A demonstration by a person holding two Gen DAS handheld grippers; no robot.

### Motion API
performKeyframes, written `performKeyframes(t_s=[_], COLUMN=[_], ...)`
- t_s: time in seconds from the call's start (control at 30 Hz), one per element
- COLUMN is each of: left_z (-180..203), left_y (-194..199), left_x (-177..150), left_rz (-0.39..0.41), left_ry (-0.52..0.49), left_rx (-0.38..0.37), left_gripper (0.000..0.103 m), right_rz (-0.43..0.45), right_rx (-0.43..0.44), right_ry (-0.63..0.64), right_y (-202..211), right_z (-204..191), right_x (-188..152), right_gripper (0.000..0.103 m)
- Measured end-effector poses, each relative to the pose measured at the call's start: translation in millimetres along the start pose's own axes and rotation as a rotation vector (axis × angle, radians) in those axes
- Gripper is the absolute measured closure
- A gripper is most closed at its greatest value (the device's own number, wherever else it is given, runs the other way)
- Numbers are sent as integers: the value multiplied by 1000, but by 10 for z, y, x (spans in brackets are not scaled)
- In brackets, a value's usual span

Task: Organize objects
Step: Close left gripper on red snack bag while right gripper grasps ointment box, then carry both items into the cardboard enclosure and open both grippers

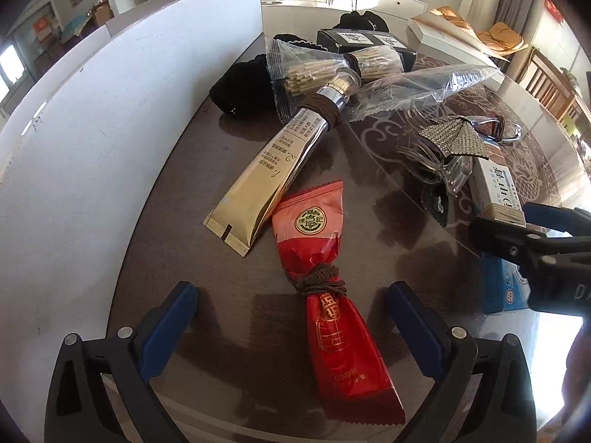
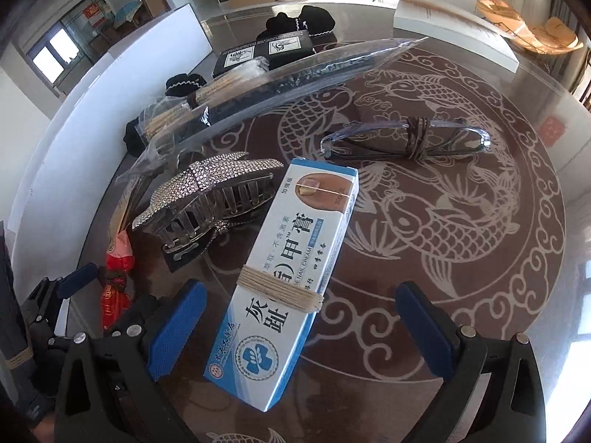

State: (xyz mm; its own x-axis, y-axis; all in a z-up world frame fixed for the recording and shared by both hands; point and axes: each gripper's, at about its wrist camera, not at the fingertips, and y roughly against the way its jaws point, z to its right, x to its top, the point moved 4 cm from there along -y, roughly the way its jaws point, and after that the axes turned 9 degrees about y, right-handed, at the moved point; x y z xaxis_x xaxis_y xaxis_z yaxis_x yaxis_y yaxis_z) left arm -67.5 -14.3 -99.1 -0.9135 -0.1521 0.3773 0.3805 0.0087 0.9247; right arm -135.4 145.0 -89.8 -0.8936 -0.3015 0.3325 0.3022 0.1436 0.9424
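A red snack packet with a brown band tied round its middle lies between the fingers of my open left gripper. Beside it a gold tube points away, banded near its cap. A blue-and-white nail cream box, wound with twine, lies between the fingers of my open right gripper. A rhinestone hair claw sits just left of the box. Folded glasses tied with a brown band lie further out. My right gripper shows at the left wrist view's right edge.
A white board walls the table's left side. Bagged toothpicks, a long clear-wrapped item, a black box and black cloth crowd the far end. The fish-patterned table has bare room at right.
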Motion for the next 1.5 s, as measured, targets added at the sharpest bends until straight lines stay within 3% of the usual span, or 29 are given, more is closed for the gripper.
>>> performKeyframes(t_s=[0.03,0.07,0.1,0.13,0.27,0.43,0.6,0.67,0.8,0.93,1.07,1.1,1.17,1.2,1.23,1.3,1.37,1.5], left_z=[-18,-38,-50,-53,-115,-233,-687,-948,-1572,-2160,-2561,-2624,-2706,-2729,-2734,-2706,-2664,-2450], left_y=[14,75,139,161,349,871,1389,1580,1736,1585,1271,1169,960,880,842,855,911,1141], left_x=[0,3,-2,-21,-160,-214,58,193,415,531,570,572,571,555,537,477,434,282], left_rz=[0,42,83,88,159,270,342,386,444,415,322,287,206,175,169,197,235,327], left_ry=[-3,-8,-17,-30,-10,69,190,229,309,407,490,504,511,512,508,484,482,491], left_rx=[-4,-10,-20,-35,-149,-292,-364,-341,-221,-107,10,42,98,129,159,188,168,22], left_gripper=[8,23,67,85,85,85,86,85,85,86,84,81,46,12,1,1,1,1], right_rz=[-7,4,19,16,34,113,235,280,323,348,375,374,343,324,320,356,403,495], right_rx=[-50,-91,-89,-95,-60,138,253,314,432,487,467,464,426,400,378,358,325,207], right_ry=[32,62,65,49,12,-166,-189,-158,-67,41,121,131,157,169,175,186,204,255], right_y=[-15,12,54,84,262,751,1227,1350,1424,1337,1028,917,701,610,563,603,722,968], right_z=[-56,-93,-100,-62,158,472,187,-107,-906,-1781,-2463,-2594,-2795,-2862,-2893,-2887,-2800,-2383], right_x=[15,21,14,-18,-263,-544,-209,28,600,1086,1383,1436,1489,1497,1487,1417,1296,942], right_gripper=[11,37,52,59,59,59,59,59,59,59,59,58,52,45,34,31,19,11])
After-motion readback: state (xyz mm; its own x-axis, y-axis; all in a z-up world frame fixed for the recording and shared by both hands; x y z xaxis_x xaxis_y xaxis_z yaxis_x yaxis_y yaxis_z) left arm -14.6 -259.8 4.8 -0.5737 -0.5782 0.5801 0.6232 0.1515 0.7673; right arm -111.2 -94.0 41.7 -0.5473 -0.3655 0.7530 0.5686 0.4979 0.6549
